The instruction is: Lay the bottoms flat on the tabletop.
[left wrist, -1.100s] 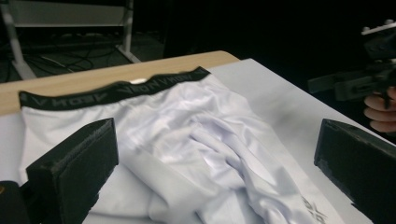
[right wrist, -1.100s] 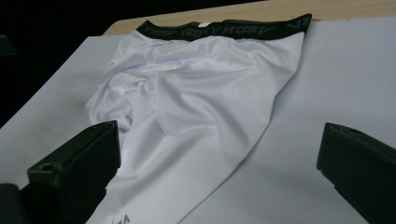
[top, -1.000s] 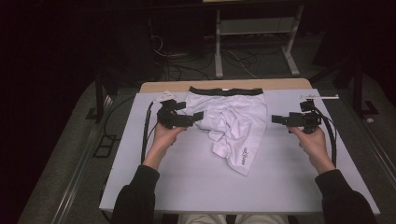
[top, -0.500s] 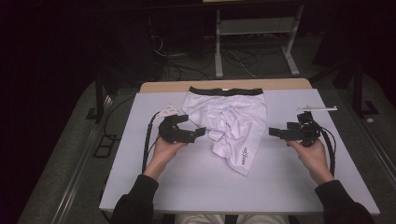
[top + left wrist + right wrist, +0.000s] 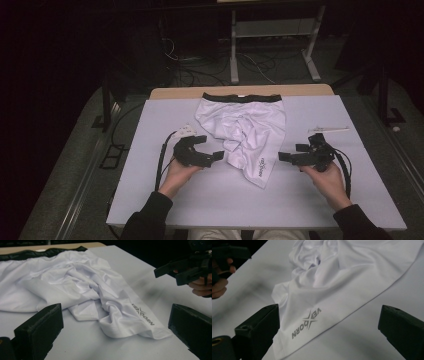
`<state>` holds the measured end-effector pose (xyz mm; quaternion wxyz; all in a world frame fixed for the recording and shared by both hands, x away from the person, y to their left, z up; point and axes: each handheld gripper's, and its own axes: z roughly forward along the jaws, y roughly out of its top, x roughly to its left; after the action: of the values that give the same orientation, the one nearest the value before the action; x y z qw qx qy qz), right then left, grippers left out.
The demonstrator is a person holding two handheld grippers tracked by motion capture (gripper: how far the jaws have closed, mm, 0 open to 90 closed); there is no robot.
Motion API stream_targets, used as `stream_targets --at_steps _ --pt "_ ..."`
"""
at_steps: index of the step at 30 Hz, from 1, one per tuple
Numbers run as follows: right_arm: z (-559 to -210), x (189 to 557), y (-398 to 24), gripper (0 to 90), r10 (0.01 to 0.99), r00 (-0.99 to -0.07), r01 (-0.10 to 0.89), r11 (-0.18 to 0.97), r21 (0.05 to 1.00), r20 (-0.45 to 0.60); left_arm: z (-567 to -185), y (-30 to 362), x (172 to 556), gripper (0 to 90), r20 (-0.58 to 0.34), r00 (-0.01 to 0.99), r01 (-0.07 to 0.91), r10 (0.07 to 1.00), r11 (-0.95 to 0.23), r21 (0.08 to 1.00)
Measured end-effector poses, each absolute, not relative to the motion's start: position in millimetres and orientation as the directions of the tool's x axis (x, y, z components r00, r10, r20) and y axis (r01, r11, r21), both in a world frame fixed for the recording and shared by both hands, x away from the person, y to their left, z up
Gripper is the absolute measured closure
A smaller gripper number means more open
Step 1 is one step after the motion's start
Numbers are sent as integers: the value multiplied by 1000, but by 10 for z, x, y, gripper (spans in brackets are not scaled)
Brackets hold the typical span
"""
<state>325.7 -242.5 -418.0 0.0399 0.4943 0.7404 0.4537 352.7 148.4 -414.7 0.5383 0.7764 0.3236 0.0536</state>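
You are holding your left tool (image 5: pixel 214 155) just off the left edge of the white boxer briefs (image 5: pixel 243 131), its jaws standing wide apart and gripping nothing. In the left gripper view the two black jaws are framing the crumpled lower leg of the garment, with bare surface (image 5: pixel 82 345) lying between them and the cloth.

You are holding your right tool (image 5: pixel 286 156) to the right of the briefs, near the loose leg but apart from it, and its jaws are likewise standing apart and empty. In the right gripper view the leg hem with its grey printed logo (image 5: pixel 307 323) is lying just ahead of the left-hand jaw, close to it.

The briefs are lying at the middle of the pale surface toward its far edge, the black waistband (image 5: pixel 242 97) running along the far side. The upper part is spreading fairly flat, while the middle is bunching into folds and one leg is trailing down toward you. A small white object (image 5: pixel 328 129) is resting on the surface beyond your right hand (image 5: pixel 327 180).
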Motion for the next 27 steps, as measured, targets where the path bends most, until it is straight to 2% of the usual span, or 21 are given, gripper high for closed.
stream_targets --at_steps 17,27 --pt "-4279 3022 -2074 122 700 -601 699 228 677 385 -4284 1409 3551 0 -279 794 476 540 -268 837" --pt "-4357 2940 -1927 145 677 -623 711 281 644 393 -4344 1335 3538 0 -274 806 478 525 -305 823"
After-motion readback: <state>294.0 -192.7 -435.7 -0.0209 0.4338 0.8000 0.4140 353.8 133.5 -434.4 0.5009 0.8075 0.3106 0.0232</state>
